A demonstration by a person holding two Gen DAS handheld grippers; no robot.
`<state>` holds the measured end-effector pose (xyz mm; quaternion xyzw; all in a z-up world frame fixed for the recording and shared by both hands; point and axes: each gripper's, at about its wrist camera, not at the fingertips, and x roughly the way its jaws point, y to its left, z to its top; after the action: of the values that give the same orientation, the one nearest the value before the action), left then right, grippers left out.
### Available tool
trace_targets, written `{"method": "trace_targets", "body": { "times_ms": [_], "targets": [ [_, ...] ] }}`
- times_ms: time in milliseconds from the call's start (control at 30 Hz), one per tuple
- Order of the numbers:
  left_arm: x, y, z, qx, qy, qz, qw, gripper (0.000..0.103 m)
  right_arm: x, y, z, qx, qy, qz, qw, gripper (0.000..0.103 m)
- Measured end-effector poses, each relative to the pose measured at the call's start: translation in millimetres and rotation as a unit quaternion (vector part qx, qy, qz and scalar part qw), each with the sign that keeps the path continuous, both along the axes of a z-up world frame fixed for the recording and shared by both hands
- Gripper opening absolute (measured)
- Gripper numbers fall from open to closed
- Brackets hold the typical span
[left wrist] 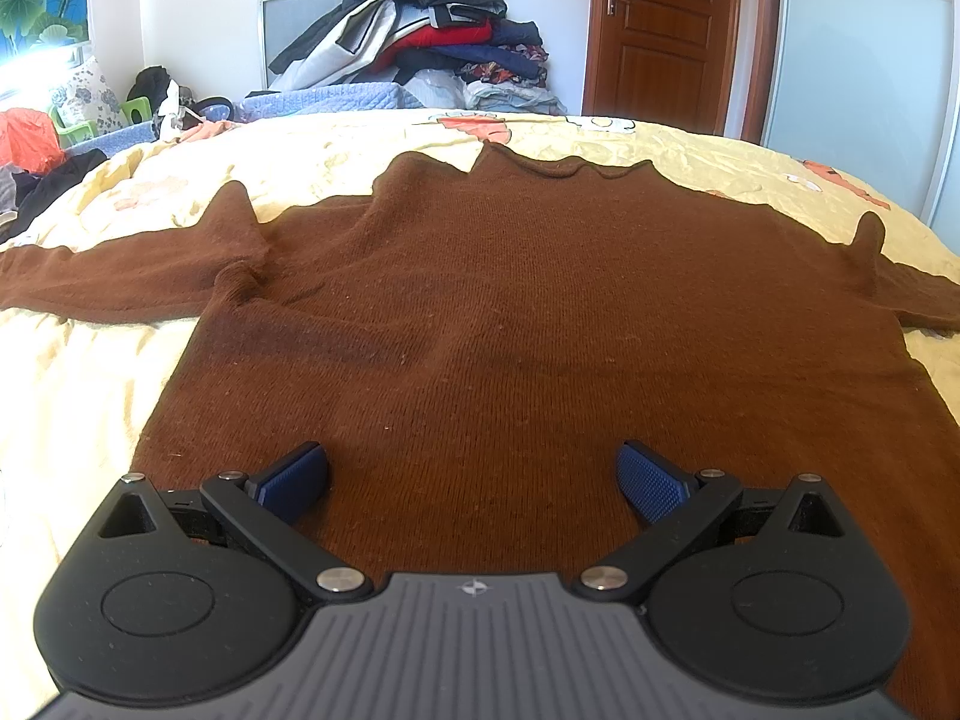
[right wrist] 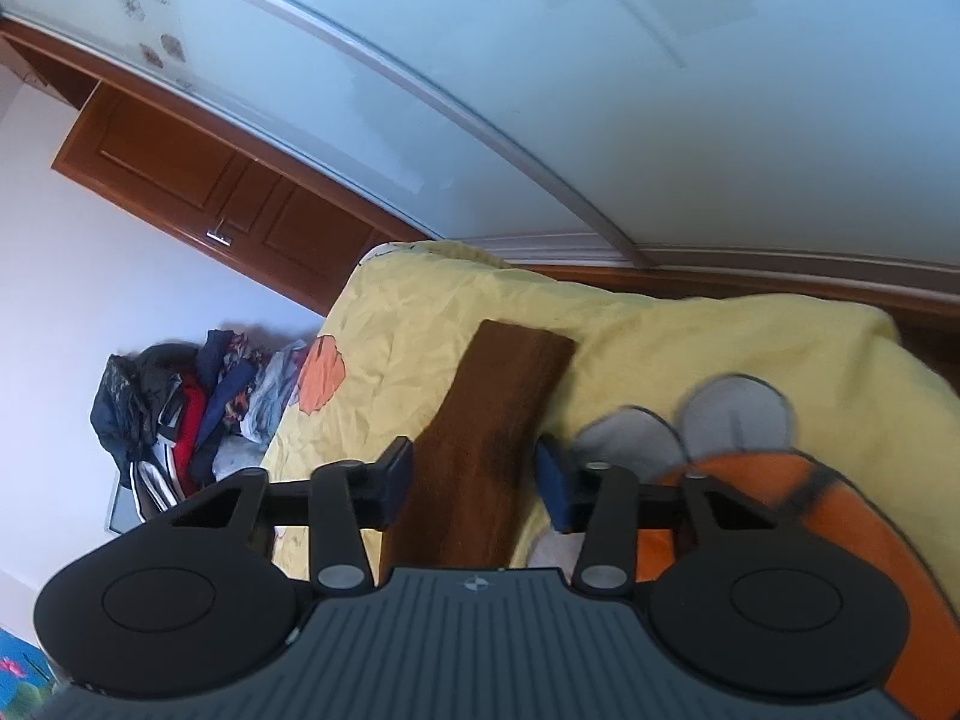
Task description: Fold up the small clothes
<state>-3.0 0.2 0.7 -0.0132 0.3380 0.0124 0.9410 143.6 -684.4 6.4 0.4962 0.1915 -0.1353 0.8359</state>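
Work surface is a bed w/ yellow cartoon-print bedspread (left wrist: 78, 372), creased throughout. Brown knit sweater (left wrist: 510, 312) lies flat on it, body spread, collar at the far side, both sleeves out to the sides. Room, left wrist view: wooden door (left wrist: 660, 30) at back right, sliding wardrobe panel w/ flower decals (left wrist: 864, 60) beside it, heap of assorted clothes (left wrist: 432, 30) on a blue quilted cover past the bed's far edge, lotus picture top left. Left tool (left wrist: 474, 483) sits over the sweater's near hem area, fingers spread wide, nothing between the pads (left wrist: 651, 483). Right tool (right wrist: 474, 480) is rolled sideways; fingers apart, straddling the brown sleeve (right wrist: 498, 420), pads not touching the fabric, so released. Sleeve end lies on the bedspread near the bed edge. Limits: sleeve ends are cut by the frame in the left wrist view; the near hem is hidden under the tool body; orange/grey print at lower right of the right wrist view is motion-blurred.
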Motion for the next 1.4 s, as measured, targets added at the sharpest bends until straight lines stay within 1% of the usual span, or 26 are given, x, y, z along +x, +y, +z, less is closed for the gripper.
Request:
{"method": "trace_targets", "body": {
  "times_ms": [33,67,100,167,233,333,400,500,633,667,700,733,767,800,867,933,1033,1067,1133,1167,1200,1267,1300,1333,1367,1400],
  "targets": [
    [-1,1,0,0.000,0.000,0.000,1.0000,0.103,6,-1,-3,0.001,0.000,-0.002,1.000,0.031],
    [0,0,0,0.000,0.000,0.000,1.0000,0.103,11,-3,-5,0.004,0.006,-0.003,1.000,0.013],
    [0,0,0,0.000,0.000,0.000,1.0000,0.103,12,-5,-4,0.006,0.016,-0.004,1.000,0.010],
    [0,0,0,-0.001,0.000,0.000,1.0000,0.103,10,-2,0,0.001,0.016,-0.014,1.000,0.011],
    [0,2,0,-0.005,-0.001,0.000,1.0000,0.103,-1,11,12,-0.015,-0.004,-0.013,1.000,0.011],
    [0,4,0,-0.013,-0.003,0.000,0.9999,0.103,-8,51,49,-0.069,-0.043,0.026,0.996,0.011],
    [1,4,0,-0.017,-0.004,0.000,0.9998,0.103,-11,93,75,-0.085,-0.080,0.075,0.990,0.011],
    [2,4,0,-0.020,-0.005,-0.001,0.9998,0.103,-5,186,103,-0.099,-0.130,0.178,0.970,0.011],
    [2,4,1,-0.019,-0.005,-0.002,0.9998,0.103,29,327,100,-0.067,-0.154,0.316,0.934,0.012],
    [2,4,0,-0.018,-0.004,-0.003,0.9998,0.103,39,362,93,-0.066,-0.148,0.342,0.926,0.015],
    [2,4,0,-0.017,-0.004,-0.005,0.9998,0.103,47,394,83,-0.058,-0.135,0.364,0.920,0.025],
    [2,4,0,-0.017,-0.004,-0.006,0.9998,0.103,55,423,70,-0.052,-0.109,0.384,0.915,0.038],
    [2,4,0,-0.016,-0.004,-0.007,0.9998,0.103,61,444,59,-0.050,-0.081,0.401,0.911,0.060],
    [3,3,0,-0.013,-0.002,-0.008,0.9999,0.103,60,460,50,-0.054,-0.059,0.406,0.910,0.059],
    [2,1,1,-0.003,0.002,-0.014,0.9999,0.103,39,472,40,-0.065,-0.064,0.412,0.907,0.058],
    [3,4,6,-0.011,0.012,-0.032,0.9993,0.103,15,464,34,-0.080,-0.066,0.416,0.903,0.058],
    [25,23,24,-0.106,0.037,-0.043,0.9927,0.103,-25,429,27,-0.130,-0.053,0.397,0.907,0.061],
    [40,31,31,-0.148,0.046,-0.040,0.9870,0.103,-32,422,18,-0.142,-0.046,0.387,0.910,0.065],
    [76,45,43,-0.241,0.043,-0.036,0.9689,0.103,-42,404,4,-0.143,-0.040,0.373,0.916,0.063],
    [94,49,47,-0.274,0.034,-0.034,0.9606,0.103,-49,398,-5,-0.132,-0.057,0.371,0.917,0.064],
    [111,49,48,-0.285,0.032,-0.035,0.9573,0.103,-57,392,-7,-0.120,-0.061,0.366,0.921,0.066],
    [151,43,42,-0.269,0.062,-0.018,0.9610,0.101,-58,397,-8,-0.124,-0.068,0.368,0.919,0.074],
    [168,39,35,-0.259,0.081,-0.012,0.9623,0.096,-56,402,-9,-0.129,-0.073,0.372,0.916,0.079],
    [180,34,29,-0.252,0.097,-0.009,0.9628,0.077,-55,405,-10,-0.135,-0.077,0.377,0.913,0.081],
    [192,27,24,-0.238,0.110,-0.010,0.9648,0.066,-56,406,-10,-0.139,-0.079,0.382,0.910,0.082],
    [194,20,26,-0.216,0.093,-0.012,0.9720,0.061,-55,405,-10,-0.139,-0.081,0.384,0.909,0.083]
  ]
}}
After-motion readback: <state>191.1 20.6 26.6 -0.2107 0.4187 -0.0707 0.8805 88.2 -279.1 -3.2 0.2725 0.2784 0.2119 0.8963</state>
